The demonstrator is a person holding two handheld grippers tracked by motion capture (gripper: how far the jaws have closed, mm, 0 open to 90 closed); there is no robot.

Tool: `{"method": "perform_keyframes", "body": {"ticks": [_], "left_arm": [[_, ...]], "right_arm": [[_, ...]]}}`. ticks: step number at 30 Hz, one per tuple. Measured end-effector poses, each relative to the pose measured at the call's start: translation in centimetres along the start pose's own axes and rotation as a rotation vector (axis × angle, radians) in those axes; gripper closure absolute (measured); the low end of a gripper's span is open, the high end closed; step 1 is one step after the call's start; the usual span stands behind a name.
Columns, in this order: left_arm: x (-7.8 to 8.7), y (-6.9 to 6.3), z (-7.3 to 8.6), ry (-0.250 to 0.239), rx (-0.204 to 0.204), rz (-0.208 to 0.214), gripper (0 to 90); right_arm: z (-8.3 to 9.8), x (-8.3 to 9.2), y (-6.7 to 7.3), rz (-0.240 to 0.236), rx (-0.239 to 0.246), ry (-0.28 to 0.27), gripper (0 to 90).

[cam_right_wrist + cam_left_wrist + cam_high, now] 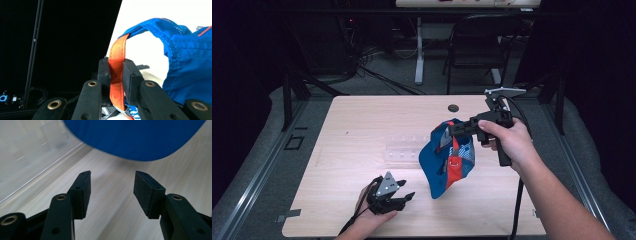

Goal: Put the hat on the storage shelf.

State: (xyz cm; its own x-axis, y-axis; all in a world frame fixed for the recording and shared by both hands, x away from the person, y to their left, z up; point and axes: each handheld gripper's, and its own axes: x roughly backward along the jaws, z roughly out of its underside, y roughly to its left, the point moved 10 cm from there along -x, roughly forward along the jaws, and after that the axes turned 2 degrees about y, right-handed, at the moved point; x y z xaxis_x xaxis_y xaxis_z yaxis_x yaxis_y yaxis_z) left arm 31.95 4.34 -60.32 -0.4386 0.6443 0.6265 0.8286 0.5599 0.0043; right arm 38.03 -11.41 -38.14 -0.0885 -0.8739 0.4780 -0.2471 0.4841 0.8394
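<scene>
High view: right claw (453,129) clamped on the top edge of a blue-and-red cap (447,162), held up off the desk (362,125) so the cap hung below and just left of the claw, brim downward. Probably lifted that way to let the fabric hang free and take its shape. Left claw (404,197) low over the near desk edge, well left of and below the cap, spread open, nothing in it; pointed toward the cap, likely staged for a second grab. Clear plastic tray (404,150) flat on the desk behind the cap, beyond the left claw. Small dark round spot (453,107) on the far desk edge, past the right claw.

Left gripper view: left claw (112,183) wide open, empty, bare desk wood (112,220) between the pads. Blue cap fabric (135,137) ahead of and above the tips, apart, no contact. Tray edge (37,152) off to the claw's left.

Right gripper view: right claw (116,72) fully closed on the orange strap (117,72), pinched flat between the pads; blue cap body (187,65) hanging just right of the claw. Strap grip judged a sound choice: thin, stitched, unlikely to slip.
</scene>
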Motion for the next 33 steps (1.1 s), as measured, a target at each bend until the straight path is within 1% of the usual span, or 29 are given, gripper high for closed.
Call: {"method": "perform_keyframes", "body": {"ticks": [3,4,6,8,12,14,17,18,19,20,22,23,25,26,28,29,30,31,32,33], "left_arm": [[-0.5,-1.4,-1.1,-0.02,-0.011,0.032,49.1],[-0.6,-1.8,-1.4,-0.027,-0.021,0.038,49.1],[-0.9,-2.6,-2.0,-0.044,-0.028,0.055,49.2],[-1.2,-3.2,-2.4,-0.047,-0.037,0.064,49.2],[-1.9,-4.0,-2.7,-0.049,-0.053,0.071,49.4],[-2.2,-4.2,-2.8,-0.045,-0.05,0.078,49.9],[-2.4,-4.9,-2.9,-0.048,-0.058,0.089,49.9],[-2.4,-4.9,-2.9,-0.048,-0.058,0.089,50.2],[-2.4,-4.9,-3.0,-0.05,-0.076,0.072,51.5],[-2.4,-4.9,-3.1,-0.051,-0.079,0.068,52.7],[-2.4,-4.9,-3.1,-0.054,-0.079,0.066,55.7],[-2.4,-4.7,-3.2,-0.052,-0.072,0.056,57.6],[-2.4,-4.6,-3.1,-0.046,-0.07,0.056,61.8],[-2.2,-4.4,-3.0,-0.046,-0.07,0.058,65.6],[-2.0,-4.3,-2.9,-0.053,-0.069,0.053,69.9],[-1.9,-4.2,-2.9,-0.053,-0.07,0.054,73.5],[-1.6,-4.0,-2.8,-0.056,-0.073,0.041,74.9],[-1.6,-4.0,-2.8,-0.056,-0.073,0.041,77.5],[-1.4,-3.9,-2.7,-0.053,-0.081,0.033,77.5],[-1.1,-3.8,-2.6,-0.056,-0.091,0.017,81.9]], "right_arm": [[-0.2,-0.1,0.0,0.001,0.005,0.001,78.2],[-0.2,-0.1,0.0,0.0,0.001,-0.004,78.2],[-0.3,-0.1,0.0,0.001,0.007,-0.004,78.2],[-0.4,-0.2,0.1,-0.002,0.003,-0.009,78.2],[-0.5,-0.3,0.1,0.002,0.006,-0.007,78.2],[-0.5,-0.3,0.1,0.004,0.01,-0.007,78.2],[-0.5,-0.3,0.2,-0.001,0.013,-0.011,78.2],[-0.5,-0.3,0.2,-0.001,0.013,-0.011,78.2],[-0.6,-0.3,0.3,-0.001,0.012,-0.014,78.2],[-0.6,-0.3,0.3,-0.002,0.014,-0.017,78.2],[-0.5,-0.3,0.3,-0.001,0.015,-0.01,78.2],[-0.5,-0.4,0.3,0.0,0.015,-0.01,78.2],[-0.5,-0.4,0.3,0.0,0.016,-0.009,78.2],[-0.4,-0.5,0.3,0.003,0.018,-0.005,78.2],[-0.4,-0.5,0.3,0.005,0.017,-0.001,78.2],[-0.4,-0.5,0.3,0.004,0.016,-0.003,78.2],[-0.4,-0.5,0.4,0.004,0.017,-0.003,78.2],[-0.4,-0.5,0.4,0.004,0.017,-0.003,78.2],[-0.5,-0.5,0.4,0.002,0.018,-0.004,78.2],[-0.4,-0.6,0.5,0.003,0.022,-0.003,78.2]]}}
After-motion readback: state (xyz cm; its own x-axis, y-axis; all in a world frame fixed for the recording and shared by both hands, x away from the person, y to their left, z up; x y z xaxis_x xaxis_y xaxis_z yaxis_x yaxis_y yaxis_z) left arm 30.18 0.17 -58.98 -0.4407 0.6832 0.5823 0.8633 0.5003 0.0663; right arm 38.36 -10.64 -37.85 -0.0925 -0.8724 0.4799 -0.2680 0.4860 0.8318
